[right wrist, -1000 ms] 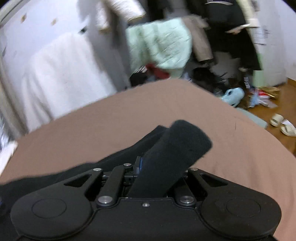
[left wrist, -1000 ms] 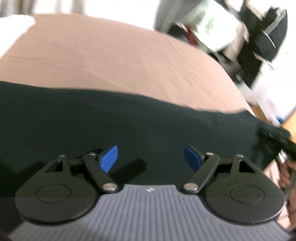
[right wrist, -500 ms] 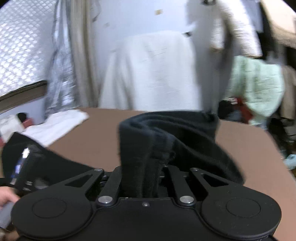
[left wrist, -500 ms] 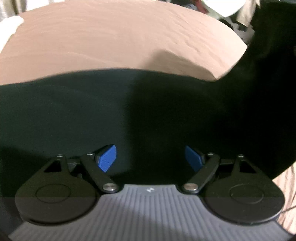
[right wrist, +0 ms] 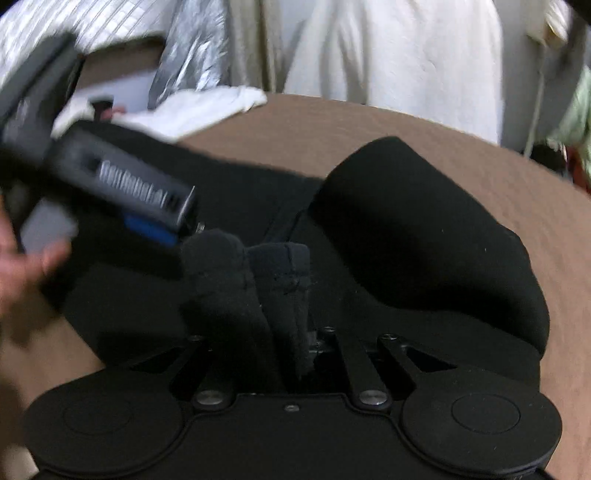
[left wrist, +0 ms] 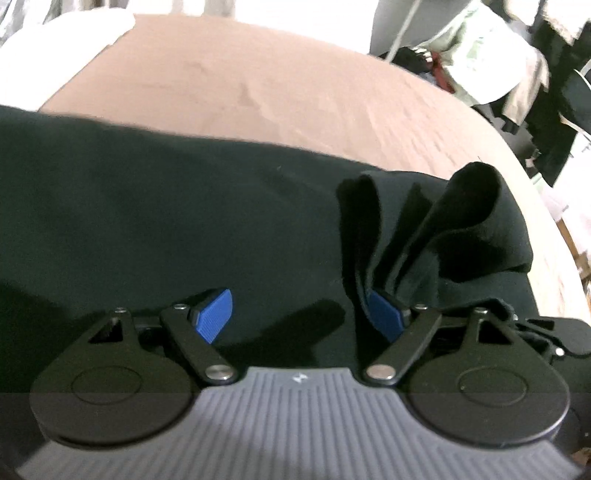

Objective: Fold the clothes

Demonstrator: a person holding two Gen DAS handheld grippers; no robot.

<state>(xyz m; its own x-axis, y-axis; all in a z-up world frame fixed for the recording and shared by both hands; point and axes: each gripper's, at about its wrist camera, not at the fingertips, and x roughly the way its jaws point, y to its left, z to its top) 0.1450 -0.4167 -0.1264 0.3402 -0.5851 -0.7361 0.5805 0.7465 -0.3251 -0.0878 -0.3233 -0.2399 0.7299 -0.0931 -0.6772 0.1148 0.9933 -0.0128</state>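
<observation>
Left gripper (left wrist: 299, 314) held over a dark garment (left wrist: 147, 206) spread on a brown bed sheet (left wrist: 280, 92), jaws wide apart with nothing between them. A bunched fold of the garment (left wrist: 436, 229) rises just beside the right-hand blue pad (left wrist: 384, 317). White bedding (left wrist: 74, 29) at upper left; hanging clothes (left wrist: 495, 59) at upper right

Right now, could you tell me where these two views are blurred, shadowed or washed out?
Left wrist view: the garment is so dark its folds barely show; the left gripper throws a shadow on it; the bed looks smeared; the background top right is overexposed. Right wrist view: the left gripper and the hand are streaked by motion blur; the white cloth behind is glary.
</observation>
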